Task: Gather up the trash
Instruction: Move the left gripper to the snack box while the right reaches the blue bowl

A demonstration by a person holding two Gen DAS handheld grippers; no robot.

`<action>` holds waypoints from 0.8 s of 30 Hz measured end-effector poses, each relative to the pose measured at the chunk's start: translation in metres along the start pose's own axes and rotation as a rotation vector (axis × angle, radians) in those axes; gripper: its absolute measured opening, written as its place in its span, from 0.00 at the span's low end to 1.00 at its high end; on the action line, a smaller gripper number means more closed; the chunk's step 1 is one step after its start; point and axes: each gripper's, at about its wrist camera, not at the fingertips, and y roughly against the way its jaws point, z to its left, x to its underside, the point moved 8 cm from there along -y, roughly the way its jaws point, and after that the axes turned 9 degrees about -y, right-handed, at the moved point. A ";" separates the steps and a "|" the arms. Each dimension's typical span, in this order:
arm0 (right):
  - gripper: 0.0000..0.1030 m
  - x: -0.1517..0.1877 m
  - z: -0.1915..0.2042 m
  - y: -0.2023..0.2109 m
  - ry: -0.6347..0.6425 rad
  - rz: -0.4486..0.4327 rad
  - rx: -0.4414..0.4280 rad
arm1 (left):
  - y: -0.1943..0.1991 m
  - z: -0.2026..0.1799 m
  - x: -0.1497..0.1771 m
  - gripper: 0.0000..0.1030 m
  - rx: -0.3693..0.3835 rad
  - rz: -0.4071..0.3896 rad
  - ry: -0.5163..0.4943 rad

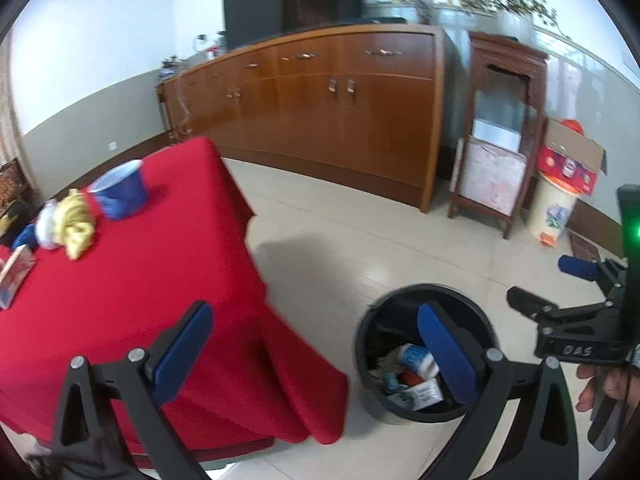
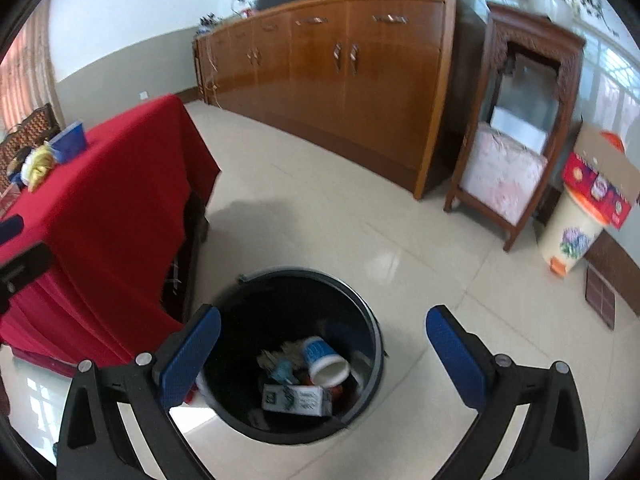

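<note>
Both pairs of jaws are spread wide and nothing is held in either.

From the left wrist, the left gripper (image 1: 316, 344) is seen poised between the red-draped table (image 1: 132, 288) and the black bin (image 1: 426, 354) on the floor, probably so that either can be reached; the right gripper (image 1: 548, 284) is seen just beyond the bin, and more rubbish is left on the cloth: a blue cup (image 1: 122, 188), a yellow wrapper (image 1: 78, 220) and a small packet (image 1: 16, 276). From the right wrist, the right gripper (image 2: 324, 352) is held directly over the bin (image 2: 296, 354), where a carton (image 2: 298, 400), a cup (image 2: 322, 364) and scraps are collected already. A wooden cabinet (image 2: 340, 76) and a stand (image 2: 520, 128) are kept well apart; only the table's hanging cloth is judged a likely snag.
</note>
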 end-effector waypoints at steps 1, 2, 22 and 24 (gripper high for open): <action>1.00 -0.005 0.012 0.005 0.006 -0.016 -0.011 | 0.003 0.007 0.001 1.00 -0.009 -0.003 0.008; 1.00 -0.008 0.020 0.009 0.013 -0.025 -0.018 | 0.006 0.013 0.001 1.00 -0.019 -0.007 0.016; 1.00 -0.044 0.256 0.057 0.172 -0.122 -0.284 | 0.073 0.205 0.047 1.00 -0.249 -0.059 0.160; 1.00 -0.043 0.274 0.057 0.189 -0.115 -0.301 | 0.079 0.226 0.057 1.00 -0.280 -0.054 0.167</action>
